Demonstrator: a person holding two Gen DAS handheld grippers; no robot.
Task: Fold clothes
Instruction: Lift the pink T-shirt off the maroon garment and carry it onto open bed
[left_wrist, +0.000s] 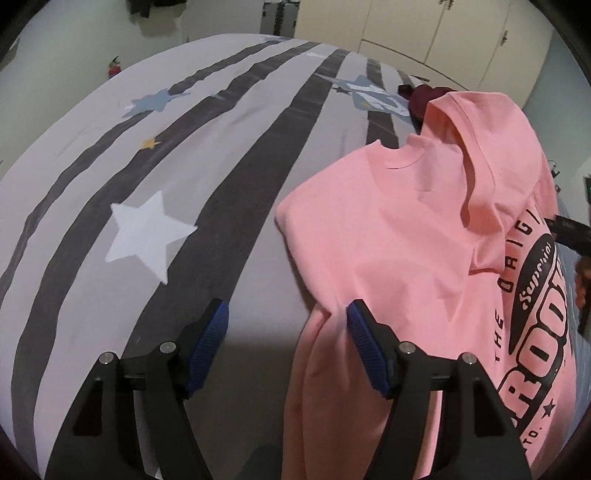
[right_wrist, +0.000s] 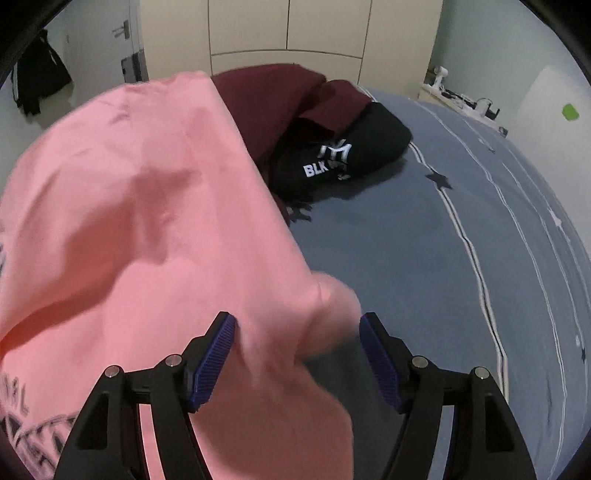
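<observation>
A pink T-shirt (left_wrist: 406, 240) with a black printed logo lies on the striped bed cover (left_wrist: 240, 192), its collar toward the far side and one part folded over on the right. My left gripper (left_wrist: 288, 310) stands open at the shirt's near left edge; the fabric lies against the right pad (left_wrist: 364, 347) and the left pad is over bare cover. In the right wrist view the pink T-shirt (right_wrist: 147, 221) fills the left half, blurred. My right gripper (right_wrist: 297, 321) is open with a loose fold of pink fabric between its pads, not pinched.
A maroon garment (right_wrist: 266, 99) and a black garment with white lettering (right_wrist: 343, 155) lie heaped on the bed (right_wrist: 406, 258) beyond the shirt. Cream wardrobe doors (right_wrist: 288, 29) stand behind. White and blue stars mark the cover (left_wrist: 147, 236) to the left.
</observation>
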